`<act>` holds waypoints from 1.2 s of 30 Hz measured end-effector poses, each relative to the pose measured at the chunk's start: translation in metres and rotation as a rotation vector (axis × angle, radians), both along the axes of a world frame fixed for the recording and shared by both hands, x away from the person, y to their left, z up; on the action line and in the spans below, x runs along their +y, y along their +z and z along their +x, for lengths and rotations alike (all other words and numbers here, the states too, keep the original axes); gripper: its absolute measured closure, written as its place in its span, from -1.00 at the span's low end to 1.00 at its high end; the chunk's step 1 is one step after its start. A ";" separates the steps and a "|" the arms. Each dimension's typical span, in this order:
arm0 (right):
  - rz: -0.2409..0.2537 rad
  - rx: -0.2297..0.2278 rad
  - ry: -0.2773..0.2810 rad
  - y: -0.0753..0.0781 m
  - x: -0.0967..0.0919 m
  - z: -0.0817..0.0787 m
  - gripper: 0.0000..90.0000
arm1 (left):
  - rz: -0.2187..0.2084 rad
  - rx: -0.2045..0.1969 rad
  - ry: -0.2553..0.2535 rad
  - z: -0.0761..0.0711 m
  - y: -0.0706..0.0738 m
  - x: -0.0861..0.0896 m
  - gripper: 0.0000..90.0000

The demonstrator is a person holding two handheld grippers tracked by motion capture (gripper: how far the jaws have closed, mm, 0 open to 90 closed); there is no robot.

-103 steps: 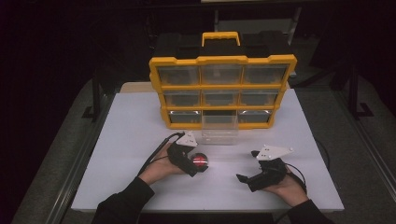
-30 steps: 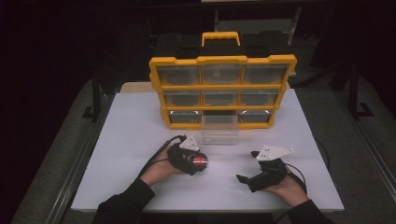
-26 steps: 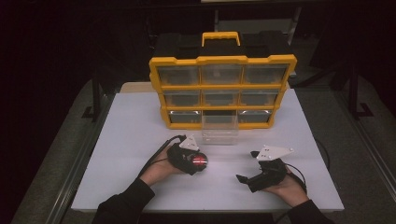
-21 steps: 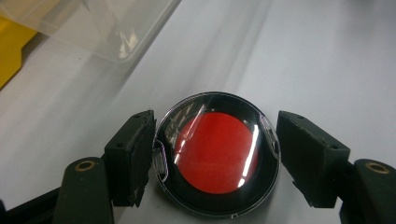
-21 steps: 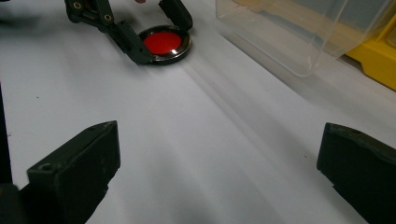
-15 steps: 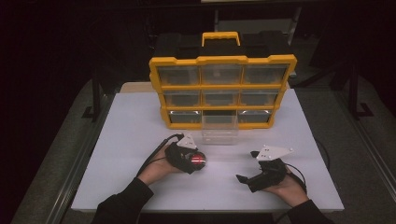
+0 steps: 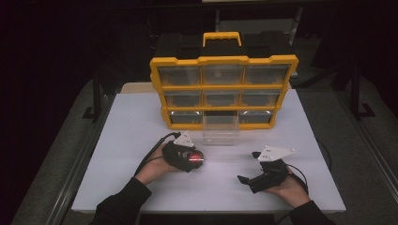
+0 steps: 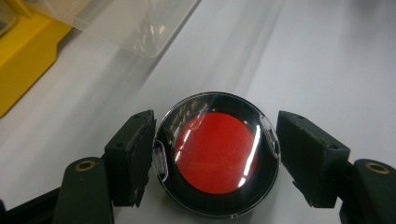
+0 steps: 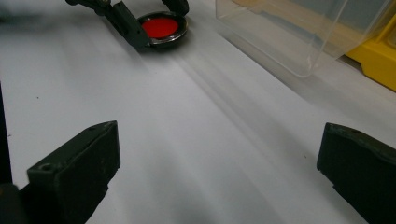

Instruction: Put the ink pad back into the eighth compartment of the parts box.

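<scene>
Disc (image 8: 215,154), red in a glossy black rim, lies flat on the table (image 7: 131,140) between our left gripper (image 8: 215,156) jaws, one touching, one just clear. Squeezing its slick edge, we risk it squirting out. Our right gripper (image 9: 219,172) rests released.

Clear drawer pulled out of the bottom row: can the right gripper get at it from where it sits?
Probably yes. The right gripper is open with nothing between its fingers, and bare white table lies between it and the clear drawer. The left gripper, around the red disc case, sits off to the side.
</scene>
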State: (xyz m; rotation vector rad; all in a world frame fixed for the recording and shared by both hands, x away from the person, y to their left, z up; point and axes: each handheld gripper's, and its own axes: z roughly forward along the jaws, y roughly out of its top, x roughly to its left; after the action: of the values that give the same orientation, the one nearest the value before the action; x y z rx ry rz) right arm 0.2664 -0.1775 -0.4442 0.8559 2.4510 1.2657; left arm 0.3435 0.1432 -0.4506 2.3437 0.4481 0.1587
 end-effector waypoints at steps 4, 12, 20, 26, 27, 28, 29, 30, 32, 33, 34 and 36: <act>0.000 0.000 0.000 0.000 0.000 0.000 -1.00 | -0.007 -0.002 0.011 0.001 0.003 0.004 -0.34; 0.000 -0.001 -0.007 -0.001 0.001 0.000 -1.00 | -0.017 -0.010 0.025 0.003 0.009 0.012 -0.34; -0.001 -0.003 -0.013 -0.001 0.000 0.000 -1.00 | -0.027 -0.018 0.031 0.003 0.018 0.016 -0.34; -0.004 -0.004 -0.011 -0.001 0.001 0.000 -1.00 | -0.028 -0.016 0.030 0.003 0.023 0.017 -0.34; -0.005 -0.004 -0.010 -0.001 0.001 0.000 -1.00 | -0.026 -0.017 0.029 0.002 0.024 0.018 -0.34; -0.006 -0.004 -0.009 -0.001 0.001 0.000 -1.00 | -0.025 -0.019 0.030 0.002 0.025 0.018 -0.34; -0.007 -0.004 -0.010 -0.001 0.001 0.000 -1.00 | -0.024 -0.019 0.029 0.003 0.025 0.018 -0.34; -0.008 -0.003 -0.010 -0.001 0.001 0.000 -1.00 | -0.023 -0.018 0.030 0.002 0.026 0.018 -0.34; -0.008 -0.004 -0.009 -0.001 0.001 0.000 -1.00 | -0.019 -0.025 0.027 0.003 0.028 0.019 -0.34; -0.008 -0.005 -0.009 -0.001 0.001 0.000 -1.00 | -0.019 -0.025 0.029 0.003 0.030 0.019 -0.34; -0.008 -0.005 -0.008 -0.001 0.001 0.000 -1.00 | -0.024 -0.026 0.031 0.003 0.031 0.019 -0.34; -0.008 -0.006 -0.008 -0.001 0.001 0.000 -1.00 | -0.026 -0.030 0.031 0.003 0.033 0.020 -0.34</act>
State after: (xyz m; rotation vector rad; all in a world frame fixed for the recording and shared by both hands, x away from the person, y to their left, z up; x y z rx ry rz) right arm 0.2659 -0.1768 -0.4451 0.8576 2.4442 1.2533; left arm 0.3463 0.1629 -0.4171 2.3069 0.4691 0.2010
